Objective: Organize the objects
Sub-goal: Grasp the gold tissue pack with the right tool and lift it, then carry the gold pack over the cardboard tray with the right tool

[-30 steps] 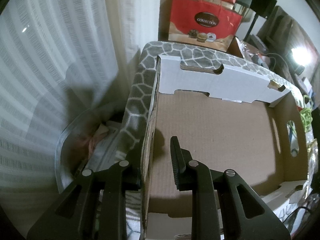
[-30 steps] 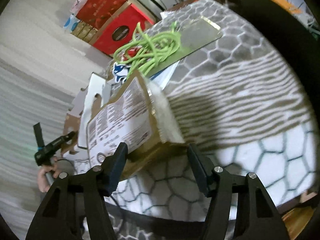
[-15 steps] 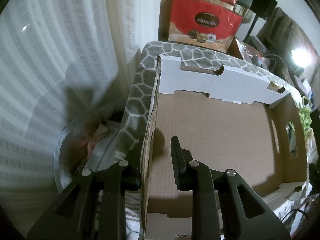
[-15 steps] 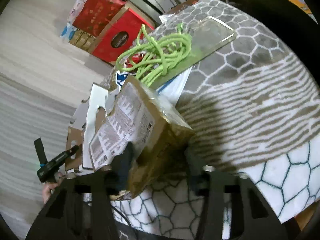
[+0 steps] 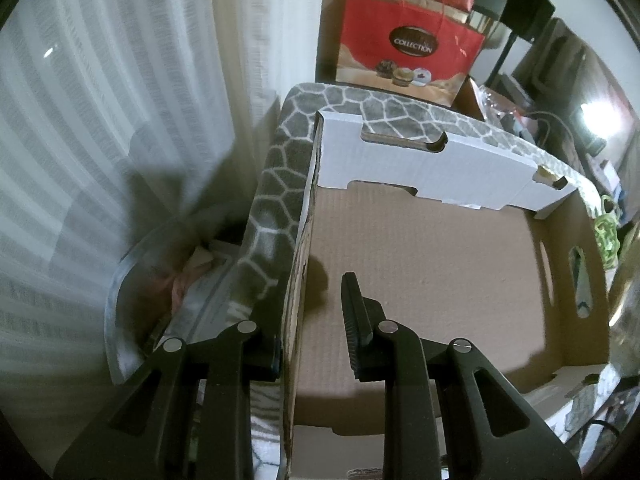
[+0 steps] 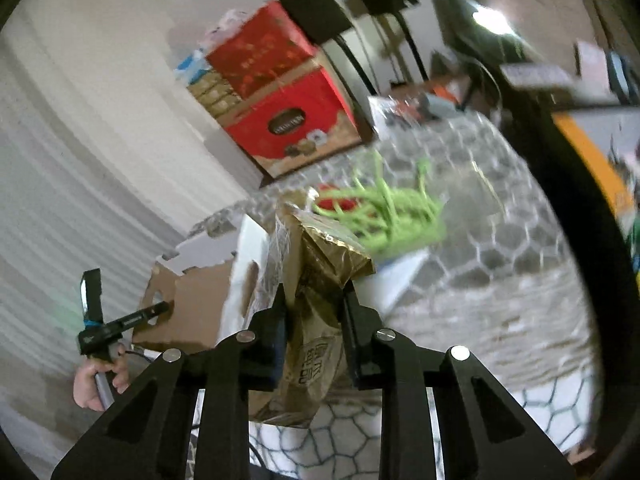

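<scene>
- Two grippers in play: the right gripper (image 6: 312, 312) has its fingers clamped on a gold foil packet (image 6: 320, 280), lifted clear of the honeycomb-patterned blanket (image 6: 500, 272).
- Left gripper (image 5: 316, 320) straddles the near-left wall of the cardboard box (image 5: 420, 272), one finger outside, one inside, with a gap showing on the inner side; whether it actually pinches the wall, I cannot tell.
- That box sits at 9 o'clock from the packet in the right wrist view, open and with nothing visible on its floor.
- Packet looks light, soft and crinkly, probably slick foil; it buckles between the pads, so a hold low on the fuller body seems safer than on the creased top.
- Green cord (image 6: 384, 216) lies tangled at 1 o'clock beyond the packet, on the blanket.
- Red gift bag (image 5: 408, 60) stands at 12 o'clock behind the box.
</scene>
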The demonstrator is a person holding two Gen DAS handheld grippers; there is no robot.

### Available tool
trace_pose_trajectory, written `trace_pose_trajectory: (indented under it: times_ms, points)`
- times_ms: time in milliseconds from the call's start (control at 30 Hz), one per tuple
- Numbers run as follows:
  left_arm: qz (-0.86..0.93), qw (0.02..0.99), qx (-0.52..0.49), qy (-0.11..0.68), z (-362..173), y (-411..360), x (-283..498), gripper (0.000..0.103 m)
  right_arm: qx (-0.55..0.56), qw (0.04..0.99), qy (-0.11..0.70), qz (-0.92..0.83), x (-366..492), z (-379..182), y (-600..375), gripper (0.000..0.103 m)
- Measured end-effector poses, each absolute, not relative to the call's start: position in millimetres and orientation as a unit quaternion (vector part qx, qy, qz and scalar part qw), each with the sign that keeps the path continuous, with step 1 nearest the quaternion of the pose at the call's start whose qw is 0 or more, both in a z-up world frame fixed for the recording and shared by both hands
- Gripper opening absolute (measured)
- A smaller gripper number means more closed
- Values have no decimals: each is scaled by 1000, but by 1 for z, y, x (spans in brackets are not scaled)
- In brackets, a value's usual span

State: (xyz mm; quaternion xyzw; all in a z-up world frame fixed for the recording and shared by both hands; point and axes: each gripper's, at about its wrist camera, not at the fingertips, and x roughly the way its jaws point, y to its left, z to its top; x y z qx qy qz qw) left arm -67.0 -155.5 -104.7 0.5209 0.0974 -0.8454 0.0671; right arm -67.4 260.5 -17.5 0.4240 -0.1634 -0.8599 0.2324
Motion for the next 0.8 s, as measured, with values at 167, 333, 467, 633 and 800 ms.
trace_pose_trajectory:
  times_ms: [167,333,467,633,800]
  points:
    - [-845,66,520,102,-105,-156,-67,21,396,247,-110,-877,-76,21,233,22]
    - [-845,66,520,105,-105,-157,-67,21,380,273,-54,-882,-89,47,184,22]
    - [-845,66,519,105,-105,-158,-67,20,386,300,-19,-872,-97,47,141,22]
    - [-845,67,519,106,-106,-157,-67,18,405,314,29,-859,-101,28,95,22]
    - [-845,70,519,108,-106,-157,-68,18,394,279,130,-866,-98,10,52,23]
